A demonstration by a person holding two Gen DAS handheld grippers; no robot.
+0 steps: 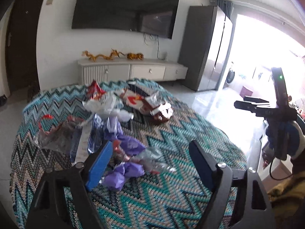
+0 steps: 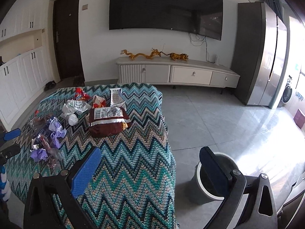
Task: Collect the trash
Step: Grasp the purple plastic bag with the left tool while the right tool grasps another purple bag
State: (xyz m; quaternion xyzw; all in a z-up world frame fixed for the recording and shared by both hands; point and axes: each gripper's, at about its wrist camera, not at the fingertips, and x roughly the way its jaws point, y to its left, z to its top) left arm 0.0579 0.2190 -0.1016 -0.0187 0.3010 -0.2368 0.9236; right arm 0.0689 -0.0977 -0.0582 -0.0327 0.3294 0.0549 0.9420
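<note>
**Trash pile on desk, both tools empty**

Desk [image 2: 133,168], under a zigzag knit cover, carries the litter on its far-left part. A grey bin [image 2: 213,179] stands on the floor just beside the desk's right edge.

Largest item: dark-red snack bag [image 2: 108,122], lying flat, long axis roughly across the right-wrist view, label side up. Judged light, crinkly, slippery; take hold at a sealed end seam.

White plastic bag [image 2: 76,107]: crumpled, soft, no clear axis; pinch any raised fold.

Purple wrappers [image 1: 124,173]: small, crushed, very light, likely to slip; grip the bunched middle.

Left gripper [image 1: 150,164]: fingers wide, nothing pressed, purple wrappers just beside the left finger. Right gripper [image 2: 152,171]: fingers wide, empty, over desk edge and bin.
</note>
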